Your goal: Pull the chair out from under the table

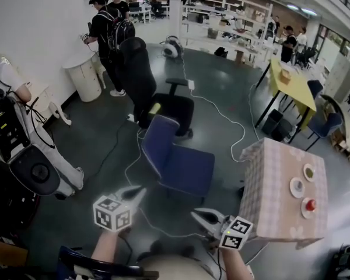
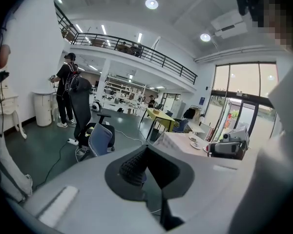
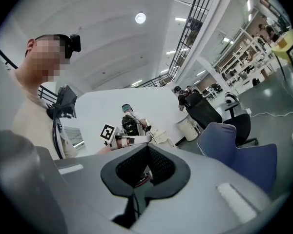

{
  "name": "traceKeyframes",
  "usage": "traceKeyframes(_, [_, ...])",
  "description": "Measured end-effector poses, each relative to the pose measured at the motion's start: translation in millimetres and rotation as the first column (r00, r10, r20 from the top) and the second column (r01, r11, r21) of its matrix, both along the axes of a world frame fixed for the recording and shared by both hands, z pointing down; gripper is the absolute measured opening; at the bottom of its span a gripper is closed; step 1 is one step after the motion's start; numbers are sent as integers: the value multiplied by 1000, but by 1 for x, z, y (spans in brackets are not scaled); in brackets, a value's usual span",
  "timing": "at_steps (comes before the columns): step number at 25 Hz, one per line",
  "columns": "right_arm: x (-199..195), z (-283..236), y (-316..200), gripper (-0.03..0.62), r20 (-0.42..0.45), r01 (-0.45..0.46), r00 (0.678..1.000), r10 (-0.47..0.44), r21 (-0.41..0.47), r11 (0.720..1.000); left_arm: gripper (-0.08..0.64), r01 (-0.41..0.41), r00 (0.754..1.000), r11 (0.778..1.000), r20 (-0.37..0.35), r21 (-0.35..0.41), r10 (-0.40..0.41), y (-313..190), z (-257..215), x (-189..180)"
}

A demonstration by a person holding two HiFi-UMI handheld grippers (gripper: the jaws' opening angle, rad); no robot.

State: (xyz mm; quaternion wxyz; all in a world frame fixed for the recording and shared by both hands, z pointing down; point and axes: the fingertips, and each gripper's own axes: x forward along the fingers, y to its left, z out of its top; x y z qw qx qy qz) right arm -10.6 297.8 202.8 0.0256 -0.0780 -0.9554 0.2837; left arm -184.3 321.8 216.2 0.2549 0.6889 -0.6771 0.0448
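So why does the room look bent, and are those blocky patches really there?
Head view: the wide lens bows the room's straight lines, yet the blue chair reads clearly. Left gripper view: a fisheye circle with black edges; the ceiling lamp glares and the glass doors wash out. Both gripper views: the blocky patches were added afterwards.

chair [image 1: 184, 167]: blue cloth, matt | table [image 1: 267, 206]: checked cloth cover | floor [image 1: 221, 92]: smooth, slightly glossy

chair [image 1: 181, 163]: left of table [image 1: 268, 182], apart from it | office chair [image 1: 144, 80]: behind chair | plates [image 1: 296, 186]: on table, right side
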Motion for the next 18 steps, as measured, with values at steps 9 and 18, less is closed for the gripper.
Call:
traceKeyframes(9, [-14, -13, 11, 12, 26, 4, 1000, -6, 70, 998, -2, -65, 995, 998, 76, 10, 64, -7, -16, -3])
traceKeyframes(18, [-25, -19, -22, 12, 93, -32, 995, 22, 110, 993, -2, -74, 990, 997, 120, 17, 72, -52, -25, -12])
